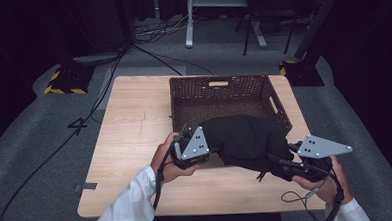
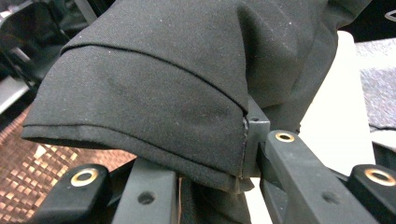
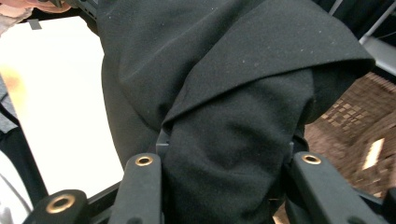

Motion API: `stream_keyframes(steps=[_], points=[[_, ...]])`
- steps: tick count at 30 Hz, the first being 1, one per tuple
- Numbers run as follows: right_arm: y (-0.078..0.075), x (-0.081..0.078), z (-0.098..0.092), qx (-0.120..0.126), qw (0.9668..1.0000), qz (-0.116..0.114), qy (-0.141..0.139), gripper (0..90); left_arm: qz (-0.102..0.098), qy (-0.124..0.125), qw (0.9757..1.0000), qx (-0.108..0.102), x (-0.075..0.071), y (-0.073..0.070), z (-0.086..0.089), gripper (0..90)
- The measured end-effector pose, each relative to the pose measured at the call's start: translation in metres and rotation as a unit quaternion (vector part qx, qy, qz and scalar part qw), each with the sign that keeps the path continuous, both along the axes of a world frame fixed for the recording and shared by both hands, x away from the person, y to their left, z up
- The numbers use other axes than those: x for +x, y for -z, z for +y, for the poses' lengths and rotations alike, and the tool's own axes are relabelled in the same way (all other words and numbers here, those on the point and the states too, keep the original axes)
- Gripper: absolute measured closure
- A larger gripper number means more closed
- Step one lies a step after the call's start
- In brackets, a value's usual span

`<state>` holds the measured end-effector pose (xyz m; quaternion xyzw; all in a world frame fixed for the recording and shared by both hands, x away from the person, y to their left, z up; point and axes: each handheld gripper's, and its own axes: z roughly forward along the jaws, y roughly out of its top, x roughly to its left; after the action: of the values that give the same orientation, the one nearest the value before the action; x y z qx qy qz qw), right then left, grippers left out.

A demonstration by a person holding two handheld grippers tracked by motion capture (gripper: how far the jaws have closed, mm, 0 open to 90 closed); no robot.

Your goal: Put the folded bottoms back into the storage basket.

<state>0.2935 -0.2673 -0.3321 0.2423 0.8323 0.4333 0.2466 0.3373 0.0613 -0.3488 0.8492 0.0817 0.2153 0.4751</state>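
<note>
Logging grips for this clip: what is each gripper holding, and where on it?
Both hold one black garment: the left gripper pinches its left end, the right gripper its right end, folded cloth bunched between the fingers.

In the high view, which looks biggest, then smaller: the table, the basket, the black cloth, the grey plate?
1. Table
2. Basket
3. Black cloth, close to the basket in size, so that order is unsure
4. Grey plate
</note>
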Motion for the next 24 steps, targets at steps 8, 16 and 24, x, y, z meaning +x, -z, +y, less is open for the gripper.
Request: stream_keyframes(steps=[8,16,24], points=[[-0.026,0.010,0.002,-0.007,0.9999,-0.016,0.002,61.2,-0.016,-0.006,0.9998,-0.014,0.010,-0.024,-0.002,73.8],[-0.042,0.030,0.006,-0.014,0.9996,-0.025,-0.002,61.1,-0.026,-0.018,0.9993,-0.021,0.024,-0.034,-0.001,73.8],[-0.051,0.051,0.010,-0.018,0.9995,-0.027,-0.006,61.0,-0.030,-0.036,0.9986,-0.026,0.041,-0.041,0.001,73.7]])
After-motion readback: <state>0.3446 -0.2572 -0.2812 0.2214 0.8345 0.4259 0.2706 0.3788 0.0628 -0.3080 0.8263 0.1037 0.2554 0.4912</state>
